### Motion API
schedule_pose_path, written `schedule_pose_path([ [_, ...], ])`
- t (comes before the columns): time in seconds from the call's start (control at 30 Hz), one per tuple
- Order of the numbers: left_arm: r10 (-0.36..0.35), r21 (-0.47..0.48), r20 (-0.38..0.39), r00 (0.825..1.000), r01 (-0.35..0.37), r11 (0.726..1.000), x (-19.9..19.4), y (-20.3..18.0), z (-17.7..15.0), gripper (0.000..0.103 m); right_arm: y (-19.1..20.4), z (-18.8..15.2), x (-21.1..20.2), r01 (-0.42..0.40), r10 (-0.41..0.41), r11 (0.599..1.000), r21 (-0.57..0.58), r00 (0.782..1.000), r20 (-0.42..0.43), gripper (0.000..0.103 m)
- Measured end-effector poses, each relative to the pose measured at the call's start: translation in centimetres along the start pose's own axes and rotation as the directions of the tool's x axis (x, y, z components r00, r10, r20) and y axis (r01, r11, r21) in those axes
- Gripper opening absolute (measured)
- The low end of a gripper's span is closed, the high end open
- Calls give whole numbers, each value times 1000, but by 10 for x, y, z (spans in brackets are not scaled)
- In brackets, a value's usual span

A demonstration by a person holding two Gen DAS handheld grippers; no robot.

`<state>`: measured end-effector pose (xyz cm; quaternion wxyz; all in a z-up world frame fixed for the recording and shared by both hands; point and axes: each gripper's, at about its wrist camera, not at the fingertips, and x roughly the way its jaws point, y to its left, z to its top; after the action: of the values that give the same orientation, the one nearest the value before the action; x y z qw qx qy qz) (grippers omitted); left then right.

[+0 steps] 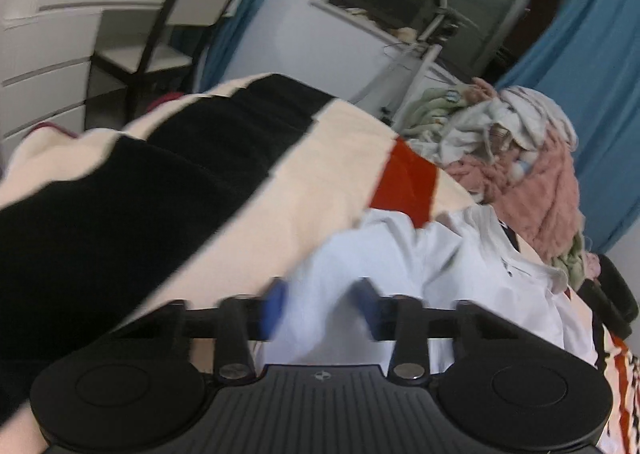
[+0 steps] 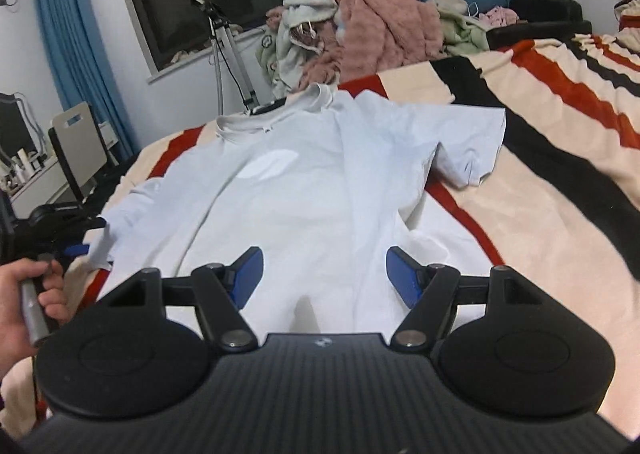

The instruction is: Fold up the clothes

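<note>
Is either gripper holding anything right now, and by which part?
The left gripper seems to pinch the pale blue T-shirt by its sleeve edge, though blurred. The right gripper is open, holding nothing.

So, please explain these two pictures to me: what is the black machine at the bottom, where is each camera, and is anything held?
There is no robot here. A person holds two hand tools, each with two blue-tipped fingers and a wide-angle camera looking forward along them.

One picture comes from the left gripper, the other from the right gripper. The black part at the bottom is the tool itself.

A pale T-shirt lies spread out on a striped blanket, with a pile of clothes behind it.

The right gripper is open above the shirt's lower part, holding nothing. The left one is at the shirt's sleeve edge; the picture is blurred, so whether it grips is unclear.
</note>
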<state>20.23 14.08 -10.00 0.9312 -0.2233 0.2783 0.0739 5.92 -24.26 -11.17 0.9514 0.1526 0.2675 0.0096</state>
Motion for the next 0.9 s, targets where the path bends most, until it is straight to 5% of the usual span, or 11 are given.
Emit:
schedule_pose_path([
  [0.1,73,114,43,996,-78,990,6,-23,-4,8,2,-4,9,0,0,1000,-8,1000,-20,70],
  [0.2,108,279,125,986,-139,950,-3,-59,-12,7,1,-5,15,3,-3,1000,-9,999,-37,70],
  [0.3,19,512,185,983,-113,851,-15,-108,-33,7,0,-5,18,3,-3,1000,7,999,-40,70],
  [0.37,-67,661,169,983,-62,748,-21,-139,-57,7,-2,-5,18,4,-4,1000,14,999,-44,70],
  [0.5,-131,794,12,991,70,604,-16,-172,-105,8,-5,-7,16,8,-7,1000,25,998,-57,70],
  [0.53,-126,803,-10,992,83,590,-14,-174,-111,8,-5,-7,15,9,-7,1000,26,998,-60,70],
  [0.6,-161,804,-45,986,132,579,-18,-169,-116,14,-6,-7,12,10,-8,1000,29,998,-61,70],
  [0.7,-243,741,-106,964,240,627,-33,-155,-104,20,-7,-7,10,11,-8,999,33,998,-62,70],
  [0.8,-306,652,-101,947,295,698,-48,-139,-84,38,-9,-6,10,6,-3,999,45,998,-69,70],
  [0.9,-332,540,-64,941,312,782,-50,-121,-63,42,-12,-6,11,5,0,998,59,997,-80,70],
])
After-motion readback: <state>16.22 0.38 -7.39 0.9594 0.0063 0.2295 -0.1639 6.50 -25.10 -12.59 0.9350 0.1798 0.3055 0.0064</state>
